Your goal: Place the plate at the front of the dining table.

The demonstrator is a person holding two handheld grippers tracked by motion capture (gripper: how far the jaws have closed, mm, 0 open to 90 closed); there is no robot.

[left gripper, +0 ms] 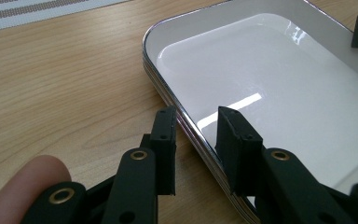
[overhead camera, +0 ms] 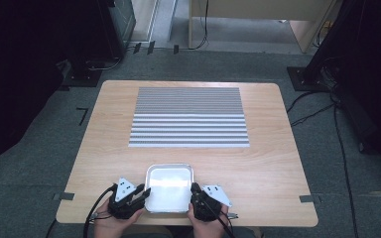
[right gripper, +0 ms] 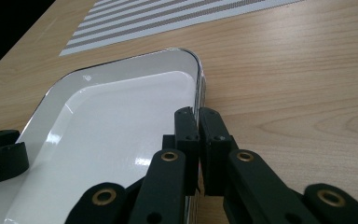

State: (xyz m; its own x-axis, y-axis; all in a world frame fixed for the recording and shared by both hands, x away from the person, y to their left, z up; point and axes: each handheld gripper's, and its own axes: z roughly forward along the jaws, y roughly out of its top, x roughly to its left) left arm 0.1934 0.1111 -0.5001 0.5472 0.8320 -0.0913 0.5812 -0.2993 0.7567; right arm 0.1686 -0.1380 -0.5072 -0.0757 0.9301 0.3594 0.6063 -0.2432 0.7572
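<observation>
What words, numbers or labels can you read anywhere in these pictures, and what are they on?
None can be read.
The tray is plain white inside, with no print.
The mat bears grey and white stripes, no letters.
The left gripper, the right gripper and the table carry no legible marking.
</observation>
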